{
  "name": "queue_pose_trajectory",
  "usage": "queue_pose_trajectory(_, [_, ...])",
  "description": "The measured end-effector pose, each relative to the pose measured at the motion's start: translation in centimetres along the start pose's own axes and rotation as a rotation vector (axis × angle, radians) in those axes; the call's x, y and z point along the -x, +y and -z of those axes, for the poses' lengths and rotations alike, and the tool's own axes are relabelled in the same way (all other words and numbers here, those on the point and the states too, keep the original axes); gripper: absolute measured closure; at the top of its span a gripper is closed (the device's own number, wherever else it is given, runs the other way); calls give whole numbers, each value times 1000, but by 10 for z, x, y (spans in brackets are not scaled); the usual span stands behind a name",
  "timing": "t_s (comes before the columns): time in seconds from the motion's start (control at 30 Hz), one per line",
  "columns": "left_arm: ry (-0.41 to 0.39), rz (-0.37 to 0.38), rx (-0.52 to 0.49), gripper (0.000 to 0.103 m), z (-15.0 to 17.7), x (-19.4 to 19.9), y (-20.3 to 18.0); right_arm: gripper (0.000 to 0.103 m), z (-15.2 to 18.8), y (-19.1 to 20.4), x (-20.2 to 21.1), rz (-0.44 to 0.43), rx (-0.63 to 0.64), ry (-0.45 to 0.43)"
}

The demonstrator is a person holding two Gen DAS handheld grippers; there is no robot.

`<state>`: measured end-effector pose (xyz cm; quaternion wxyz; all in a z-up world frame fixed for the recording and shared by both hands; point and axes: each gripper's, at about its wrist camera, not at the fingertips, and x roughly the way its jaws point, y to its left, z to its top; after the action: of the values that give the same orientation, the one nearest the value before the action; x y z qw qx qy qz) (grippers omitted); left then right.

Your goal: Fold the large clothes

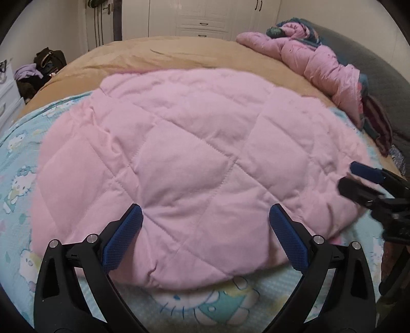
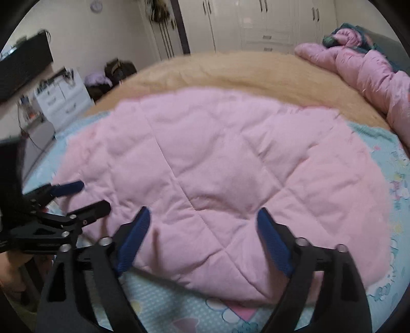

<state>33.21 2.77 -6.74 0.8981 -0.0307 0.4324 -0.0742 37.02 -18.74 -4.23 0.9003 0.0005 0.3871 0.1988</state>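
Left hand-held gripper [image 1: 205,212] and right hand-held gripper [image 2: 203,215]: both spread wide, nothing held, poised over the near edge of the pink quilted garment [image 1: 184,158].

Garment lies flat on the cartoon-print sheet [image 1: 23,164].

Judged: between folds; next move needs both to pinch the near hem.

Beyond: tan blanket [image 1: 159,55], crumpled pink bedding [image 1: 320,64], white wardrobes [image 1: 200,18].

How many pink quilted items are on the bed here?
2: a flat pink quilted garment spread on the blue cartoon-print sheet nearest the cameras, and a bunched pink quilted bundle at the far right edge. More may be hidden.
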Motion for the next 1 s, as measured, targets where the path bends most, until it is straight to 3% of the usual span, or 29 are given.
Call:
queue_pose_trajectory(0.3, [-128, -40, 13, 9, -12, 64, 5, 9, -6, -10, 74, -3, 2, -111])
queue_pose_trajectory(0.57, [-198, -88, 4, 9, -21, 103, 14, 9, -13, -23, 113, 17, -11, -171])
queue_pose_trajectory(0.77, [-197, -134, 1, 9, -21, 108, 28, 4, -12, -40, 135, 59, -26, -202])
queue_pose_trajectory(1.0, [-157, -180, 5, 9, -20, 93, 50, 4, -9, -74, 128, 121, -65, -170])
